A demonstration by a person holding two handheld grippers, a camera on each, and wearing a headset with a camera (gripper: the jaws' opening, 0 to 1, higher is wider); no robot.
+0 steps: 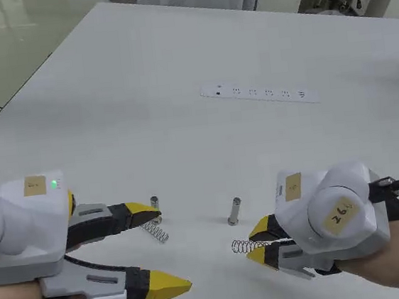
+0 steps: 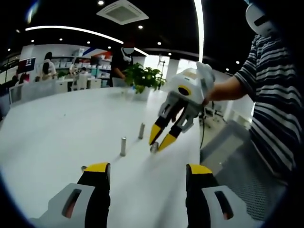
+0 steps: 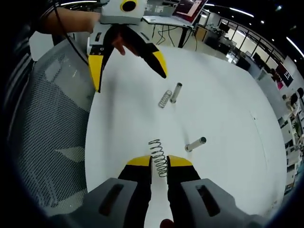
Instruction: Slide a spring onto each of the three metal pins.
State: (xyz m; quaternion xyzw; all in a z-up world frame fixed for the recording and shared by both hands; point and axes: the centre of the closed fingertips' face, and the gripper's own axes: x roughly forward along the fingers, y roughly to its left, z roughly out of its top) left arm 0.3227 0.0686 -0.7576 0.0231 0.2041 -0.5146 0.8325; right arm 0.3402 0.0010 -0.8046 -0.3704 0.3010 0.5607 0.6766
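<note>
The right claw (image 1: pixel 258 242) is shut on one end of a spring (image 3: pixel 158 156). The rest of the spring sticks out past its yellow tips. The left claw (image 1: pixel 173 249) is wide open and holds nothing. A second spring (image 1: pixel 154 231) lies on the white table (image 1: pixel 179 87), just beside a standing pin (image 1: pixel 154 201). Another pin (image 1: pixel 234 211) stands near the right claw.

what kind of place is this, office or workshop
Probably an open-plan office or showroom rather than a workshop: a big white table with a power strip on it, a potted plant at its far end, and a ceiling air vent overhead.
</note>
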